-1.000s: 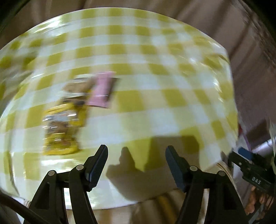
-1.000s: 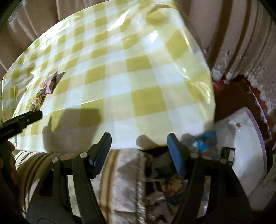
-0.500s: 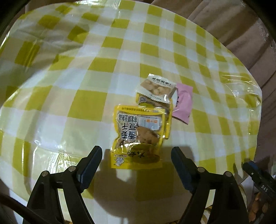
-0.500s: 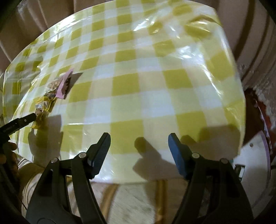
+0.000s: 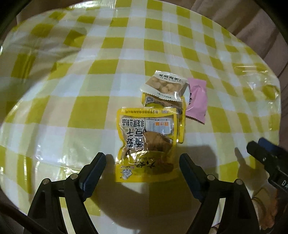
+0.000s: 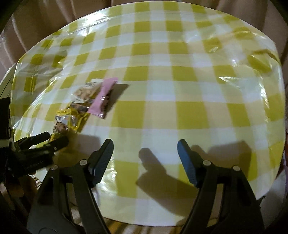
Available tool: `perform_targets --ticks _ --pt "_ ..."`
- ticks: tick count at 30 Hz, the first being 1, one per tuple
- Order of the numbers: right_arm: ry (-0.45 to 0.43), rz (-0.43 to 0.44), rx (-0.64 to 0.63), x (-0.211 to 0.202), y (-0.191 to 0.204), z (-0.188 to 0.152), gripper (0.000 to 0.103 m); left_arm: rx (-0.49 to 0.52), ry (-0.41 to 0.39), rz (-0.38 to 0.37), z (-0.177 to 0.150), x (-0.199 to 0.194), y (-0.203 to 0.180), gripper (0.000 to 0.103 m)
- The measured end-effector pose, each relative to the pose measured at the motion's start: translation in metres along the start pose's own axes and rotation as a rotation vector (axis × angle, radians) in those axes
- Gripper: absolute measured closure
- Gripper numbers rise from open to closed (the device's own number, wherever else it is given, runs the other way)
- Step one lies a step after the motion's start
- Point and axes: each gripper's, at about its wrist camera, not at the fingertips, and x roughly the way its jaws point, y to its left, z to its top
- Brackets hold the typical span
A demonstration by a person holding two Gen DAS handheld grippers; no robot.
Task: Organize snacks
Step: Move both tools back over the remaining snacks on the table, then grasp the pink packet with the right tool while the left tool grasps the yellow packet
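Several snack packets lie in a small pile on the yellow-checked tablecloth (image 5: 72, 100). A large yellow pouch (image 5: 145, 144) is nearest, a second yellow packet (image 5: 180, 117) lies partly under it, a white nut packet (image 5: 164, 85) lies on top at the far end, and a pink packet (image 5: 196, 100) lies to the right. My left gripper (image 5: 142, 163) is open, its jaws either side of the yellow pouch's near end, just above it. My right gripper (image 6: 144, 151) is open and empty over bare cloth, right of the pile (image 6: 84, 102).
The table's near edge (image 6: 144, 212) runs just under both grippers. Beige curtain (image 6: 45, 16) hangs behind the table. The right gripper shows at the right edge of the left wrist view (image 5: 266, 158); the left gripper shows at the left edge of the right wrist view (image 6: 36, 144).
Both grippers swung in over the table. The left one moved up to the snack pile, now centred on the yellow pouch. The right one moved left from the table's corner. Both stayed open.
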Motion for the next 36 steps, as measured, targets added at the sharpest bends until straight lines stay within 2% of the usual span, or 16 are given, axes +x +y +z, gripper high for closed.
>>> perform_targets --ticks 4,6,8,9,11,15,17,23,27,30,33,35,36 --pt "-0.001 0.003 -0.007 0.008 0.01 0.004 0.027 0.064 -0.024 0.122 -0.004 -0.002 -0.014 0.018" --pt "0.002 0.007 -0.004 0.011 0.012 0.005 0.027 0.104 -0.026 0.149 -0.006 0.0 -0.022 0.018" --pt "0.004 0.02 -0.004 0.014 0.015 0.007 0.027 0.118 0.006 0.148 -0.006 0.008 -0.023 0.018" --pt "0.004 0.023 -0.008 0.014 0.017 0.007 0.027 0.106 -0.001 0.132 -0.005 0.008 -0.02 0.019" --pt "0.002 0.028 -0.014 0.016 0.021 0.009 0.027 0.085 0.004 0.09 -0.005 0.008 -0.014 0.028" --pt "-0.009 0.041 -0.018 0.02 0.028 0.014 0.027 0.053 -0.019 0.079 -0.006 0.003 -0.009 0.034" --pt "-0.014 0.052 -0.017 0.023 0.032 0.017 0.027 0.025 -0.034 0.052 -0.007 -0.002 -0.005 0.041" --pt "-0.034 0.076 0.011 0.038 0.043 0.032 0.027 -0.05 -0.059 -0.012 -0.008 -0.009 0.008 0.045" --pt "-0.052 0.062 0.004 0.047 0.052 0.041 0.027 -0.087 -0.11 -0.064 -0.008 -0.02 0.015 0.063" --pt "-0.053 0.059 0.006 0.056 0.055 0.049 0.027 -0.104 -0.111 -0.087 -0.008 -0.019 0.018 0.064" --pt "-0.045 0.052 0.009 0.064 0.056 0.054 0.034 -0.168 -0.119 -0.154 -0.011 -0.021 0.031 0.065" --pt "-0.033 0.056 0.004 0.07 0.058 0.056 0.045 -0.221 -0.123 -0.207 -0.013 -0.022 0.041 0.067" --pt "-0.028 0.061 0.002 0.072 0.059 0.056 0.047 -0.232 -0.126 -0.217 -0.014 -0.023 0.043 0.069"
